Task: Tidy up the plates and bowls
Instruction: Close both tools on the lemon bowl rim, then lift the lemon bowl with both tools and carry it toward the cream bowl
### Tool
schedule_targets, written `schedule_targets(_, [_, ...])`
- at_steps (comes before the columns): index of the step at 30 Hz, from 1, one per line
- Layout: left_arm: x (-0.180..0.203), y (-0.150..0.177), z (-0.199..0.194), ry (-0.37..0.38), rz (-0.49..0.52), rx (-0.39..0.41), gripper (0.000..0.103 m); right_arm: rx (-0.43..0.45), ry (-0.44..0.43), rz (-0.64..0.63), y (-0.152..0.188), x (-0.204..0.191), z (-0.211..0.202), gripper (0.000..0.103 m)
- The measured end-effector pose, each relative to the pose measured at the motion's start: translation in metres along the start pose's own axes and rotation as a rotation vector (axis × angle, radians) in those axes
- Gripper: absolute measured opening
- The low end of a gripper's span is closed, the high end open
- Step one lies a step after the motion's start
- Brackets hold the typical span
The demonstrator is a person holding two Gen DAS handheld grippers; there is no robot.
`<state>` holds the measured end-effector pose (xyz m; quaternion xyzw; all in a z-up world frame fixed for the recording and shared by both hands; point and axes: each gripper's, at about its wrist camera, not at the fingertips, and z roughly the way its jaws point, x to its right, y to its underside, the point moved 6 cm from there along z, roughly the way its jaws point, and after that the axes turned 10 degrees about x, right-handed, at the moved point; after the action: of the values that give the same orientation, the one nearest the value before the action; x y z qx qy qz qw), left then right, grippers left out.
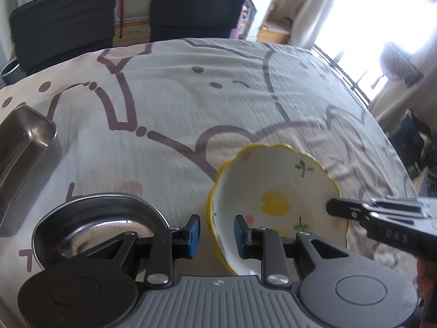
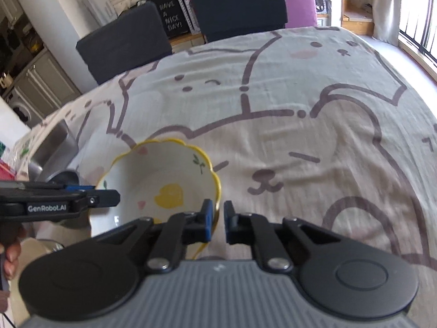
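In the right wrist view, white lettering "GenRobot.AI" stands on the side of the left gripper (image 2: pixel 116 196) entering at nine o'clock. A black board (image 2: pixel 171 19) at about eleven o'clock behind the chairs reads "HAVE A NICE DAY!". In the left wrist view, raised letters on the right gripper (image 1: pixel 331 207) at three o'clock look like "DAS".

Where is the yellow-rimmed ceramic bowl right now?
The yellow-rimmed bowl sits low in both wrist views on the cartoon tablecloth, between the two claws, right of the round steel bowl; each claw straddles its rim.
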<state>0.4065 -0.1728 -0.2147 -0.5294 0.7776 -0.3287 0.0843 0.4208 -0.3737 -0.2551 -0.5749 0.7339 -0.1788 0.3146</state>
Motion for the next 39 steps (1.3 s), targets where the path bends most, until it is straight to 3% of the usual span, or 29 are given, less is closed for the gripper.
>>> schedule_targets(6, [-0.001,0.004,0.000,0.001,-0.015,0.000,0.028,-0.013,0.035,-0.041,0.004,-0.006,0.009,0.011])
schedule_targets(9, [-0.003,0.004,0.002,-0.026,-0.012,0.010,0.016,-0.006,0.037,-0.075,0.004,-0.008,0.010,0.011])
schedule_targets(15, [-0.003,0.004,0.008,-0.018,-0.021,0.014,0.011,-0.030,0.018,-0.013,0.001,-0.001,0.012,0.009])
schedule_targets(28, [0.000,0.007,0.010,-0.020,-0.007,0.011,0.012,-0.054,0.014,-0.003,0.004,-0.003,0.028,0.015])
schedule_targets(39, [0.002,0.003,0.003,-0.045,0.028,0.051,0.012,-0.059,0.017,-0.019,0.003,-0.007,0.023,0.012])
